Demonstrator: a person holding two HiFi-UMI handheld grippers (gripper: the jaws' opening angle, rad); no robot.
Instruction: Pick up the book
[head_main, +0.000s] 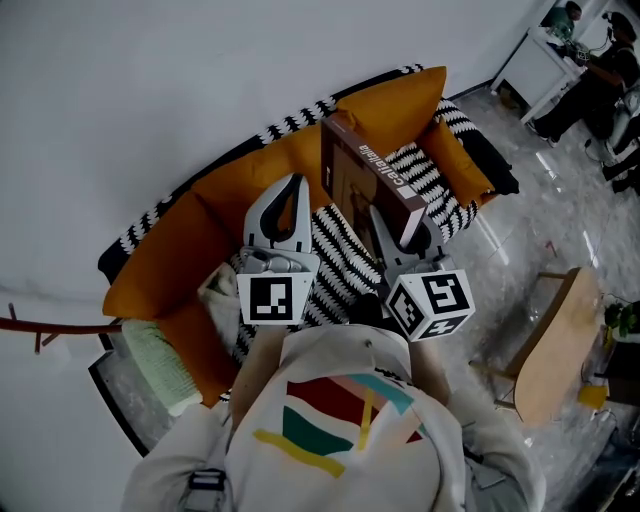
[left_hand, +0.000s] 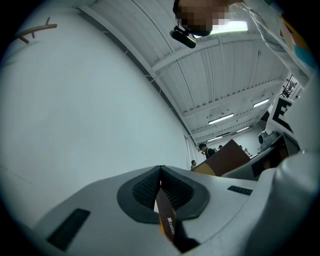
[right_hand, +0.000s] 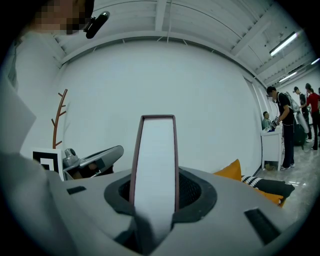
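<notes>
Right gripper (head_main: 405, 232): jaws pinch the brown hardcover book (head_main: 360, 180), held upright above the orange cushioned sofa (head_main: 190, 250). Left gripper (head_main: 292, 186), also above the sofa: jaws pressed together on a thin brown printed strip (left_hand: 166, 220).

An orange sofa (head_main: 170, 265) carries a black-and-white zigzag throw (head_main: 335, 262) and an orange cushion (head_main: 400, 100).

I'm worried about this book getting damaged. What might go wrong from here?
The right claw pinches the book only near its lower end, most of it standing above, so it may pivot or slip.
The left claw is shut on a thin brown strip, so it probably can't steady the book quickly.
A drop could miss the orange sofa and hit the hard floor.
</notes>
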